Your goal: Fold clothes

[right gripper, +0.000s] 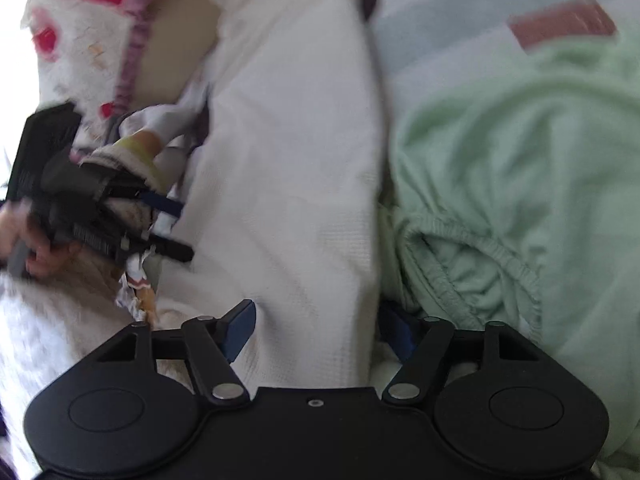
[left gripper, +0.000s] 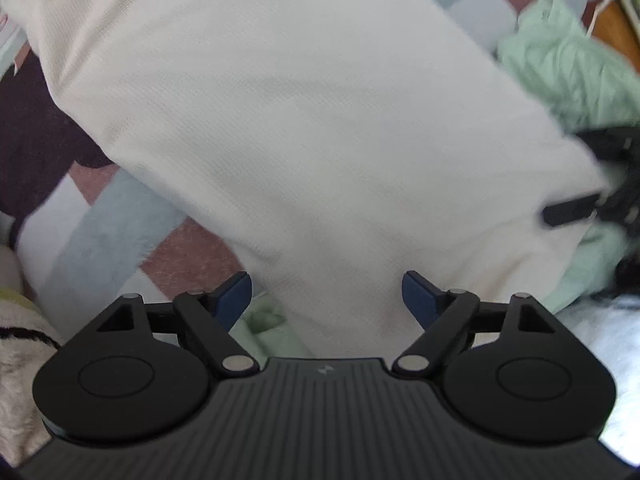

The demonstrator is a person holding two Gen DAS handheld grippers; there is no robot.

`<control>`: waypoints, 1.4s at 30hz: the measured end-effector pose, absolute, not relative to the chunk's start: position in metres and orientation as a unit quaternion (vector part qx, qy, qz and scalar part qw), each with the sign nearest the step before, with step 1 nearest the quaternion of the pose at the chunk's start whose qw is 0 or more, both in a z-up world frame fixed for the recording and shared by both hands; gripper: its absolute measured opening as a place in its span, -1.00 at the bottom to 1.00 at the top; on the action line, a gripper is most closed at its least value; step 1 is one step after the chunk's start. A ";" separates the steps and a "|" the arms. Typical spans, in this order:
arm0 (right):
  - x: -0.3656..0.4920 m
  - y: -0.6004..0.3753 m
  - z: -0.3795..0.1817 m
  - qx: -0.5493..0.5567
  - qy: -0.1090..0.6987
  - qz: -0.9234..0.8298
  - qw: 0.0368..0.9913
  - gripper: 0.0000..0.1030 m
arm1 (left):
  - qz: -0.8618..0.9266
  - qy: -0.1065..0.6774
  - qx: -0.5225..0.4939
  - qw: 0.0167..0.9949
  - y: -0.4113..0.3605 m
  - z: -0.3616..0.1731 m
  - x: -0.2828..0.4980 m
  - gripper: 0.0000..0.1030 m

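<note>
A white garment (left gripper: 300,120) lies spread over a patchwork bedspread (left gripper: 100,232). My left gripper (left gripper: 327,294) hangs over the garment's near end, pointing steeply down and open, with the cloth lying flat below its blue pads. In the right wrist view the same garment (right gripper: 288,160) runs as a long strip between the pads of my right gripper (right gripper: 318,330). Those jaws stand apart and the cloth between them is not pinched; the right pad is half hidden behind the cloth's edge. The left gripper (right gripper: 180,228) shows open at the strip's left edge. The blurred right gripper (left gripper: 580,180) sits at the garment's right corner.
A crumpled pale green garment (right gripper: 520,160) lies right beside the white one, also at the right in the left wrist view (left gripper: 568,64). A dark purple cloth (left gripper: 36,120) lies at the left. A red-and-white patterned cloth (right gripper: 80,20) lies beyond. A hand (right gripper: 24,240) holds the left gripper.
</note>
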State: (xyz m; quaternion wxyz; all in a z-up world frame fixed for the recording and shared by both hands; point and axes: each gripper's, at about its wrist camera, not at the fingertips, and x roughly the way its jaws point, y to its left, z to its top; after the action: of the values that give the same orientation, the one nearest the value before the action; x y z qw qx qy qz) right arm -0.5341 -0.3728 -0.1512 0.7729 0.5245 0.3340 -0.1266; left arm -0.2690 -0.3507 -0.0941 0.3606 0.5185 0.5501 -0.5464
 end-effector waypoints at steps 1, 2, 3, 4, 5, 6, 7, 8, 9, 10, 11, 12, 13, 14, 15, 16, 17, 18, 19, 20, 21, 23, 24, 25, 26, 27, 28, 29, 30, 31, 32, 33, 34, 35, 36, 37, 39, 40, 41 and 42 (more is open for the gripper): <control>-0.532 -0.369 -0.143 0.496 0.337 -0.126 0.790 -0.55 | -0.559 0.533 0.529 0.353 -0.346 -0.091 -0.274 -0.02; -0.532 -0.365 -0.133 0.472 0.340 -0.124 0.804 -0.70 | -0.572 0.507 0.546 0.344 -0.341 -0.087 -0.282 -0.62; -0.532 -0.361 -0.121 0.450 0.342 -0.119 0.816 -0.77 | -0.578 0.483 0.567 0.334 -0.334 -0.086 -0.289 -0.76; -0.532 -0.357 -0.109 0.433 0.343 -0.106 0.827 -0.80 | -0.580 0.475 0.579 0.321 -0.326 -0.085 -0.294 -0.76; -0.533 -0.352 -0.096 0.421 0.347 -0.086 0.834 -0.81 | -0.582 0.477 0.583 0.306 -0.319 -0.083 -0.297 -0.80; -0.533 -0.347 -0.086 0.406 0.363 -0.072 0.836 -0.81 | -0.582 0.477 0.589 0.294 -0.312 -0.083 -0.301 -0.83; -0.533 -0.343 -0.079 0.389 0.383 -0.064 0.836 -0.82 | -0.579 0.474 0.599 0.285 -0.307 -0.084 -0.304 -0.83; -0.530 -0.339 -0.079 0.365 0.413 -0.075 0.831 -0.82 | -0.572 0.474 0.608 0.278 -0.304 -0.087 -0.305 -0.84; -0.525 -0.336 -0.084 0.338 0.448 -0.097 0.822 -0.83 | -0.565 0.480 0.612 0.274 -0.304 -0.091 -0.305 -0.84; -0.521 -0.335 -0.091 0.326 0.474 -0.117 0.809 -0.80 | -0.561 0.489 0.610 0.272 -0.305 -0.093 -0.303 -0.83; -0.519 -0.336 -0.100 0.321 0.496 -0.136 0.795 -0.76 | -0.560 0.494 0.608 0.271 -0.306 -0.091 -0.302 -0.82; -0.514 -0.334 -0.100 0.310 0.508 -0.150 0.789 -0.74 | -0.562 0.490 0.610 0.269 -0.306 -0.087 -0.303 -0.79; -0.509 -0.331 -0.095 0.296 0.516 -0.162 0.787 -0.61 | -0.564 0.483 0.614 0.266 -0.305 -0.083 -0.304 -0.69; -0.503 -0.325 -0.086 0.263 0.527 -0.178 0.788 -0.29 | -0.572 0.476 0.611 0.269 -0.305 -0.076 -0.304 -0.40; -0.500 -0.318 -0.074 0.222 0.529 -0.194 0.796 -0.11 | -0.582 0.467 0.606 0.275 -0.305 -0.067 -0.304 -0.23; -0.498 -0.311 -0.062 0.182 0.526 -0.209 0.804 -0.12 | -0.591 0.459 0.601 0.281 -0.306 -0.059 -0.303 -0.05; -0.497 -0.307 -0.050 0.155 0.506 -0.216 0.821 -0.12 | -0.600 0.450 0.596 0.286 -0.306 -0.051 -0.303 -0.04; -0.496 -0.307 -0.039 0.147 0.471 -0.205 0.845 -0.14 | -0.608 0.452 0.580 0.300 -0.309 -0.042 -0.298 -0.04; -0.496 -0.311 -0.031 0.159 0.432 -0.180 0.869 -0.19 | -0.615 0.456 0.560 0.317 -0.313 -0.032 -0.292 -0.04; -0.489 -0.319 -0.032 0.184 0.406 -0.150 0.882 -0.36 | -0.622 0.461 0.539 0.333 -0.317 -0.023 -0.287 -0.04; -0.479 -0.327 -0.036 0.211 0.387 -0.119 0.890 -0.46 | -0.617 0.467 0.525 0.355 -0.321 -0.017 -0.279 -0.04; -0.449 -0.329 -0.060 0.223 0.398 -0.069 0.887 -0.46 | -0.599 0.481 0.500 0.400 -0.331 -0.009 -0.261 -0.03; -0.433 -0.328 -0.073 0.225 0.409 -0.045 0.883 -0.45 | -0.589 0.488 0.487 0.423 -0.336 -0.005 -0.253 -0.03; -0.417 -0.327 -0.086 0.226 0.419 -0.020 0.879 -0.44 | -0.578 0.494 0.473 0.444 -0.341 -0.001 -0.244 -0.03; -0.401 -0.327 -0.099 0.228 0.428 0.004 0.874 -0.44 | -0.567 0.500 0.459 0.466 -0.346 0.004 -0.236 -0.01; -0.389 -0.326 -0.113 0.255 0.442 0.034 0.860 -0.44 | -0.556 0.507 0.450 0.481 -0.344 0.003 -0.224 0.01; -0.381 -0.327 -0.128 0.301 0.459 0.063 0.833 -0.45 | -0.544 0.514 0.442 0.494 -0.341 0.002 -0.212 0.04; -0.377 -0.330 -0.141 0.352 0.474 0.084 0.803 -0.45 | -0.534 0.520 0.442 0.500 -0.348 -0.008 -0.198 0.05; -0.377 -0.334 -0.150 0.397 0.475 0.095 0.780 -0.50 | -0.526 0.522 0.446 0.502 -0.349 -0.016 -0.192 0.05; -0.381 -0.341 -0.158 0.438 0.465 0.104 0.763 -0.54 | -0.516 0.523 0.453 0.505 -0.352 -0.021 -0.186 0.05; -0.386 -0.349 -0.165 0.478 0.451 0.115 0.745 -0.55 | -0.505 0.522 0.461 0.510 -0.356 -0.026 -0.180 0.05; -0.391 -0.357 -0.172 0.517 0.437 0.125 0.726 -0.55 | -0.499 0.519 0.466 0.514 -0.358 -0.030 -0.182 0.05; -0.399 -0.365 -0.177 0.551 0.417 0.133 0.710 -0.55 | -0.505 0.503 0.470 0.521 -0.362 -0.030 -0.187 0.05; -0.408 -0.374 -0.177 0.576 0.394 0.136 0.704 -0.53 | -0.514 0.482 0.474 0.528 -0.368 -0.029 -0.192 0.05; -0.421 -0.381 -0.173 0.588 0.368 0.136 0.708 -0.46 | -0.522 0.461 0.478 0.534 -0.373 -0.027 -0.198 0.05; -0.433 -0.392 -0.163 0.591 0.337 0.128 0.721 -0.38 | -0.536 0.431 0.480 0.544 -0.380 -0.021 -0.208 0.05; -0.467 -0.424 -0.141 0.586 0.272 0.073 0.760 -0.03 | -0.563 0.384 0.470 0.560 -0.399 -0.015 -0.230 0.18; -0.488 -0.443 -0.131 0.578 0.243 0.031 0.778 -0.01 | -0.576 0.362 0.463 0.568 -0.409 -0.013 -0.242 0.34; -0.511 -0.462 -0.124 0.565 0.226 -0.032 0.793 0.01 | -0.588 0.339 0.456 0.575 -0.419 -0.010 -0.253 0.41; -0.534 -0.480 -0.118 0.548 0.214 -0.103 0.802 0.03 | -0.594 0.327 0.455 0.578 -0.434 -0.016 -0.265 0.42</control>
State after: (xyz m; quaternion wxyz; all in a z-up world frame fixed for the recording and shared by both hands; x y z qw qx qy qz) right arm -0.5339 -0.4799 -0.1178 0.8023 0.5476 0.2141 -0.1031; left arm -0.2646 -0.4338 -0.0159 0.5775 0.4547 0.3269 -0.5940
